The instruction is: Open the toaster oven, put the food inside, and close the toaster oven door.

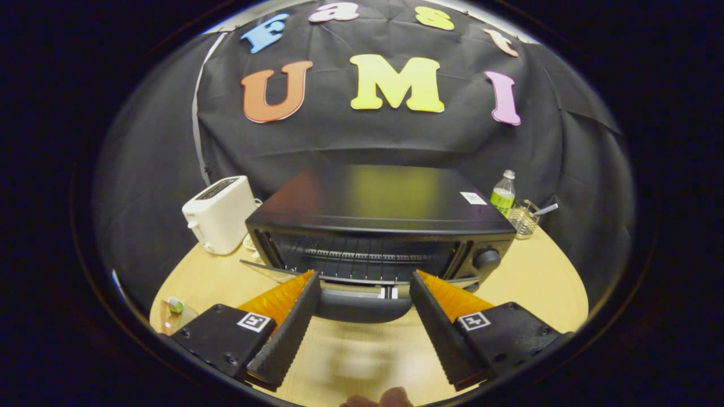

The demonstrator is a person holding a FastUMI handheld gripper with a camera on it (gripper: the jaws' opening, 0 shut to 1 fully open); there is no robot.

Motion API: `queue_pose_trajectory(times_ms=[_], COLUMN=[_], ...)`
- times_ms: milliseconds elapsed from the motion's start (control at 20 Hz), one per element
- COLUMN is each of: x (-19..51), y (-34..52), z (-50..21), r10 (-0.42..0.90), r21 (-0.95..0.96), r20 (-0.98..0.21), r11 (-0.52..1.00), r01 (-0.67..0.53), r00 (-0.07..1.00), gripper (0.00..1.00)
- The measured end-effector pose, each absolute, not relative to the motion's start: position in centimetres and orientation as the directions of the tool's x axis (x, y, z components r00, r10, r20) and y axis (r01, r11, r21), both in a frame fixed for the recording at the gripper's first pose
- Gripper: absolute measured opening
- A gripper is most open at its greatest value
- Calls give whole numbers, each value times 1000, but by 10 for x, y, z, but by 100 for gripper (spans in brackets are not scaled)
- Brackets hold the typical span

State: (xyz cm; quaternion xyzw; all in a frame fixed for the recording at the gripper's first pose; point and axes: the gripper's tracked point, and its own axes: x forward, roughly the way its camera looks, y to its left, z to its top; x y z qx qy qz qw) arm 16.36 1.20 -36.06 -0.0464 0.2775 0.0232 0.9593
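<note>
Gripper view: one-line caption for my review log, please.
Open gripper straddles the handle of the toaster oven, its door partly lowered, fingers apart.

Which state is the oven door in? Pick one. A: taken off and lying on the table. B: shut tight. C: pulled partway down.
C: the door hangs tilted out from the oven, its handle between the open tongs, rack visible inside.

Dim booth, light falling from above. The glossy black toaster oven (pixel 380 226) mirrors blurred colour on its top. The tan wooden tabletop (pixel 531 282) before it smears; straight lines bow outward.
</note>
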Motion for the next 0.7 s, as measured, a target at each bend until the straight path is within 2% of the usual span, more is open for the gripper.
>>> queue_pose_trajectory(times_ms=[100, 350, 550, 700], x=[138, 92, 99, 85], y=[11, 9, 6, 18], z=[-377, -437, -442, -433], r10=[9, 15, 7, 56], r21=[-73, -128, -142, -122], r20=[-568, -666, -691, -701], r11=[995, 983, 979, 973], r01=[-62, -134, -145, -197], r00=[823, 746, 723, 711], gripper=[100, 100, 100, 100])
